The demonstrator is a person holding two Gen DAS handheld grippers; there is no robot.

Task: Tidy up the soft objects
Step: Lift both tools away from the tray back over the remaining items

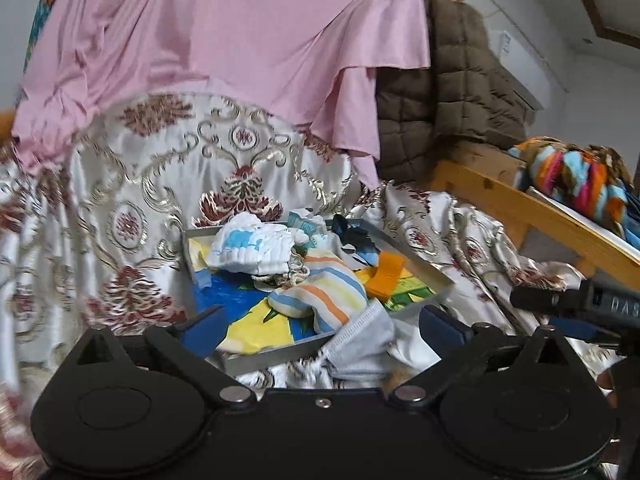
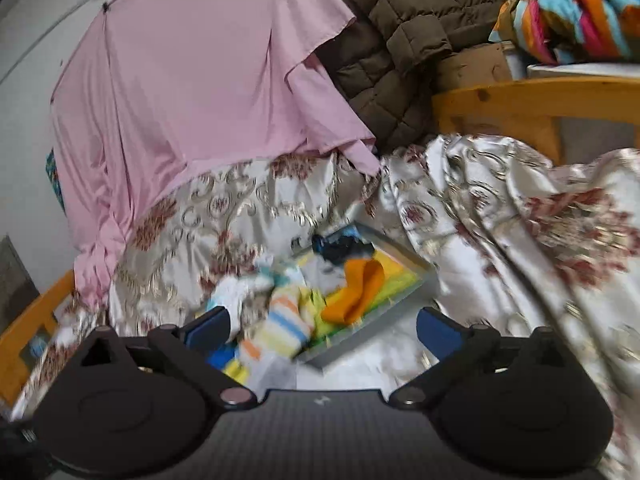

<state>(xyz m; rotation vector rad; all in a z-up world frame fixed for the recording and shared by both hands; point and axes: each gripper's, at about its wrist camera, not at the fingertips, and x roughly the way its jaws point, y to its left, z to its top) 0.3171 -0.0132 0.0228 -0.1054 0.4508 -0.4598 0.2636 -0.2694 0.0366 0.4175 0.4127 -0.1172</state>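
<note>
Soft things lie heaped in a shallow grey tray [image 1: 416,258] on a floral satin bedspread [image 1: 132,184], straight ahead of both tongs.

Both tools point forward and somewhat downward at the tray. The left gripper [image 1: 320,330] has its jaws spread wide, with nothing pressed between the blue pads [image 1: 200,330]. Beyond and between those pads sits a striped cloth [image 1: 324,292] in yellow, orange and blue bands; a grey-white garment [image 1: 360,348] droops over the tray's near rim, closest to the tongs. Further ahead and to the left pad's side is a white ribbed bundle [image 1: 252,246] with blue print. An orange cloth [image 1: 386,276] lies ahead toward the right pad, and a dark item [image 1: 348,230] lies at the far edge. At the right of this view, part of the other black tool [image 1: 580,300] reaches in just beside the left one.

The right gripper [image 2: 320,330] likewise stands wide open and holds nothing. This view is blurred. The tray [image 2: 404,256] lies ahead, mostly toward its left pad [image 2: 210,328], with the striped cloth [image 2: 280,328] nearest and the orange cloth [image 2: 356,288] beyond it.

Far ahead of both tongs hang a pink sheet [image 1: 224,40] and a brown quilted jacket [image 1: 440,100]; off to the right runs a wooden rail [image 1: 520,208].
</note>
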